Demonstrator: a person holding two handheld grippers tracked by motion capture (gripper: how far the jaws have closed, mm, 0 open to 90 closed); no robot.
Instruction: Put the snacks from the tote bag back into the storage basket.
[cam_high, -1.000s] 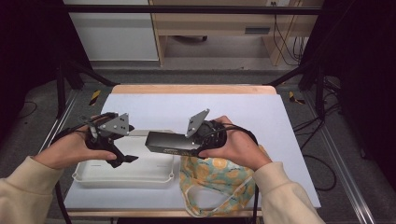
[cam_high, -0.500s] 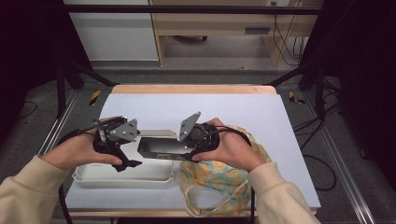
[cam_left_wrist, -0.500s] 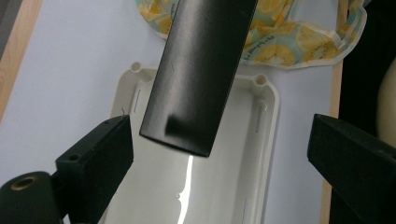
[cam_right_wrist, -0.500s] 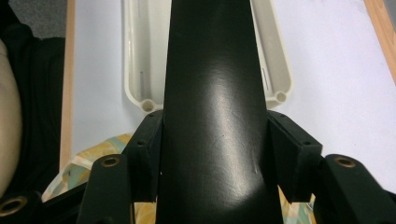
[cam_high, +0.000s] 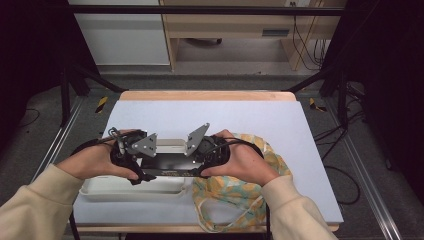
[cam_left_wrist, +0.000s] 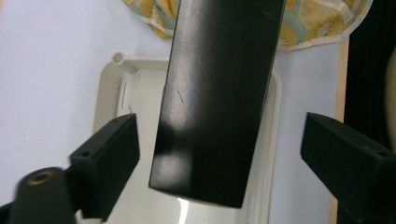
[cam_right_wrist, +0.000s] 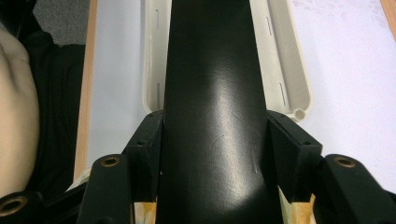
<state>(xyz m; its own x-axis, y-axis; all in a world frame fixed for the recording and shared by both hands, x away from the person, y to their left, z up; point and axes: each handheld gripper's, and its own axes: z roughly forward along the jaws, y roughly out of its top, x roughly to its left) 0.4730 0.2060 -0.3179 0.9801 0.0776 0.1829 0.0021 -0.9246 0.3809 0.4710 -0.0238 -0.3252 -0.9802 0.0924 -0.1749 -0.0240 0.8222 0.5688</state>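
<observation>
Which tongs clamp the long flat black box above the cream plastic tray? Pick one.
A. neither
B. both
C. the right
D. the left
C: the right tongs press both sides of the long flat black box; the left tongs stand open around it.

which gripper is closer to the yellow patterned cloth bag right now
Right. The right gripper, clamped on one end of the black box, sits at the edge of the cloth bag. The left gripper is across the box from it, over the white tray.
</observation>
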